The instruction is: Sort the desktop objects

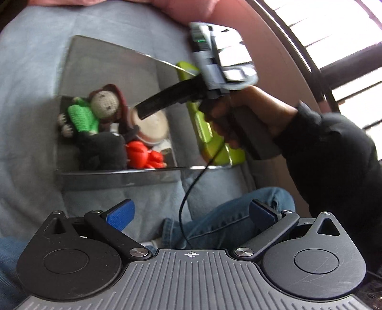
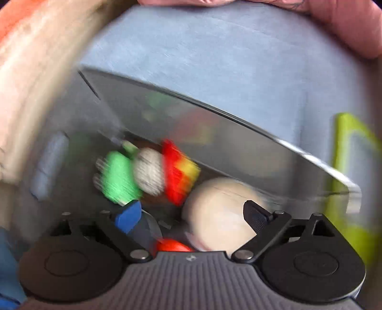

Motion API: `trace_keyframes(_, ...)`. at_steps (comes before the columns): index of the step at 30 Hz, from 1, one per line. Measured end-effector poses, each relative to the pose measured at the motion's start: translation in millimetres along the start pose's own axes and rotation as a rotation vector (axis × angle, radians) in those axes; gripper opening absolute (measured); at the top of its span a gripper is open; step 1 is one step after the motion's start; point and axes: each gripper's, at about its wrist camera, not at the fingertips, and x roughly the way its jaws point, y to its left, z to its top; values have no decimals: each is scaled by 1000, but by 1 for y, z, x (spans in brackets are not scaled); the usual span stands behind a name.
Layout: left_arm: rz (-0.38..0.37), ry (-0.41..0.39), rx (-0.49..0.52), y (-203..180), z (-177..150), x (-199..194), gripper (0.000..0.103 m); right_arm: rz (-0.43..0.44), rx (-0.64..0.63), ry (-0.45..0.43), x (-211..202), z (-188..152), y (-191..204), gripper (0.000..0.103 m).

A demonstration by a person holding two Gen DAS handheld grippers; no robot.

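Observation:
A clear acrylic box (image 1: 119,175) on a blue-grey cloth holds a crocheted doll (image 1: 95,112) in green, a dark soft item (image 1: 102,150), a red toy (image 1: 145,155) and a round cream jar (image 1: 154,127). My left gripper (image 1: 191,214) is open and empty, held back from the box's near wall. My right gripper (image 2: 193,214) is open and empty, low over the box, with the cream jar (image 2: 219,214) between its fingers' line and the doll (image 2: 129,176) to the left. The right wrist view is motion-blurred. In the left wrist view the right gripper's dark finger (image 1: 167,97) hangs above the jar.
A lime-green flat object (image 1: 207,128) lies on the cloth right of the box; it also shows in the right wrist view (image 2: 351,171). A pink cushion (image 1: 191,9) borders the far side. The person's jeans (image 1: 226,224) and a black cable (image 1: 191,200) are near my left gripper.

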Motion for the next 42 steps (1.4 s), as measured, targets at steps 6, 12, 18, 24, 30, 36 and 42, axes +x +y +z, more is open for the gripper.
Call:
trace_keyframes(6, 19, 61, 94, -22, -11, 16, 103, -65, 3, 40, 38, -11, -3, 93)
trace_keyframes(12, 16, 65, 90, -17, -13, 18, 103, -142, -98, 86, 61, -11, 7, 98)
trace_keyframes(18, 5, 65, 76, -16, -12, 14, 103, -87, -153, 150, 44, -15, -1, 35)
trace_keyframes(24, 15, 65, 89, -19, -14, 13, 103, -171, -226, 161, 42, -24, 11, 48)
trace_keyframes(30, 28, 65, 86, -12, -15, 10, 103, -163, -197, 132, 29, -31, -1, 80)
trace_keyframes(36, 5, 67, 47, -1, -16, 10, 103, 78, -38, 157, -11, -26, -26, 93)
trace_keyframes(42, 15, 59, 44, -2, -19, 5, 103, 108, -51, 337, 36, -42, -2, 88)
